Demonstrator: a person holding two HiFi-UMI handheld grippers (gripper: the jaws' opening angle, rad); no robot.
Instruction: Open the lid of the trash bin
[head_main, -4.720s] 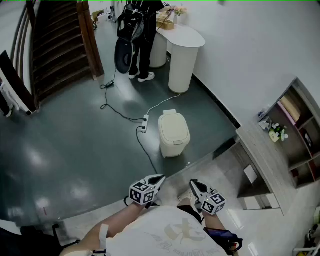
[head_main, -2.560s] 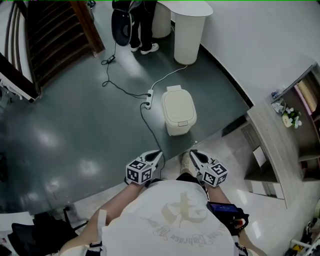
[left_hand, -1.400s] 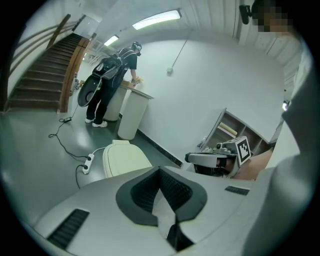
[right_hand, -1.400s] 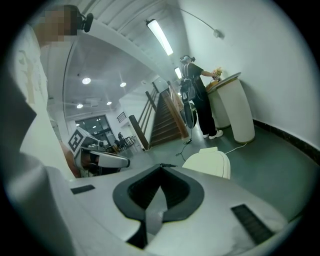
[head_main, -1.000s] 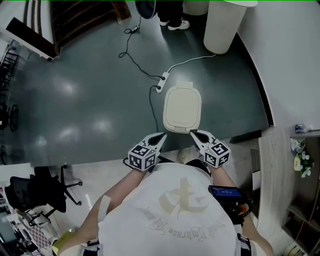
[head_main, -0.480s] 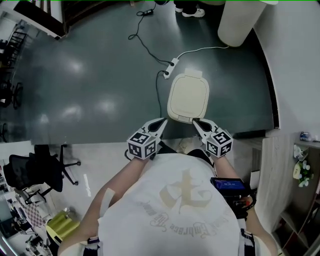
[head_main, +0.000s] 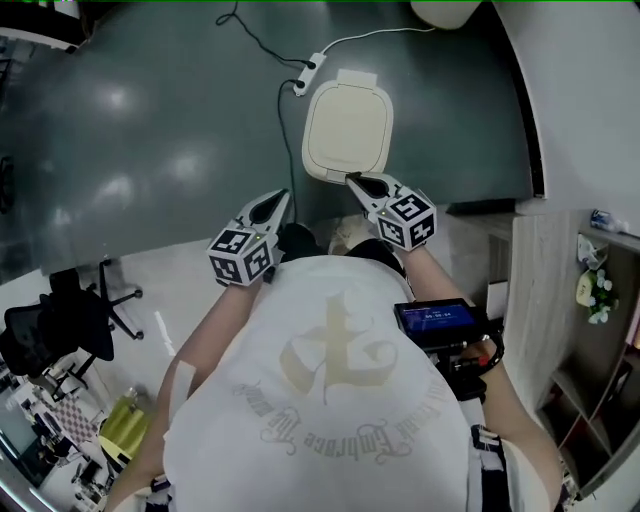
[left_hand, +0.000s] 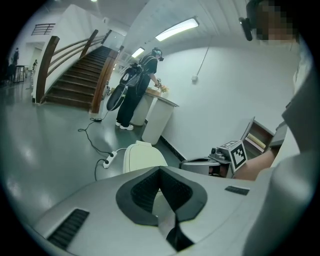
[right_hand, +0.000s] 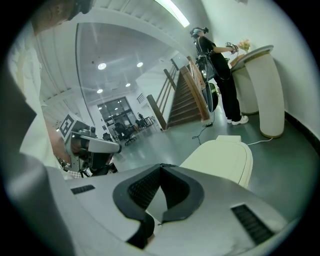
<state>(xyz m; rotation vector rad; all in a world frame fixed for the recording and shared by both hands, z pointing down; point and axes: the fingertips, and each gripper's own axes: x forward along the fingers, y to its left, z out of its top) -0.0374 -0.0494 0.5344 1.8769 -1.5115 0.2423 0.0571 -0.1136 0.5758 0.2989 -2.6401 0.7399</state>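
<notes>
The cream trash bin (head_main: 348, 132) stands on the dark floor just ahead of me with its lid down. My right gripper (head_main: 352, 180) is shut and empty, and its tips sit at the front edge of the lid. My left gripper (head_main: 283, 195) is also shut and empty; it hangs to the left of the bin and nearer to me, clear of it. In the left gripper view the bin (left_hand: 142, 156) shows just past the closed jaws of the left gripper (left_hand: 160, 169). The right gripper view shows the lid (right_hand: 222, 159) right of the right gripper (right_hand: 161, 165).
A power strip (head_main: 308, 68) with its cable lies on the floor left of the bin. A wooden shelf unit (head_main: 555, 300) stands at the right, an office chair (head_main: 60, 330) at the left. A person (left_hand: 135, 90) stands by a white counter (left_hand: 159, 117) near a staircase (left_hand: 75, 80).
I have walked up to the bin and now stand right behind it. The right gripper has come forward to the lid's front edge; the left has stayed back and to the left.
</notes>
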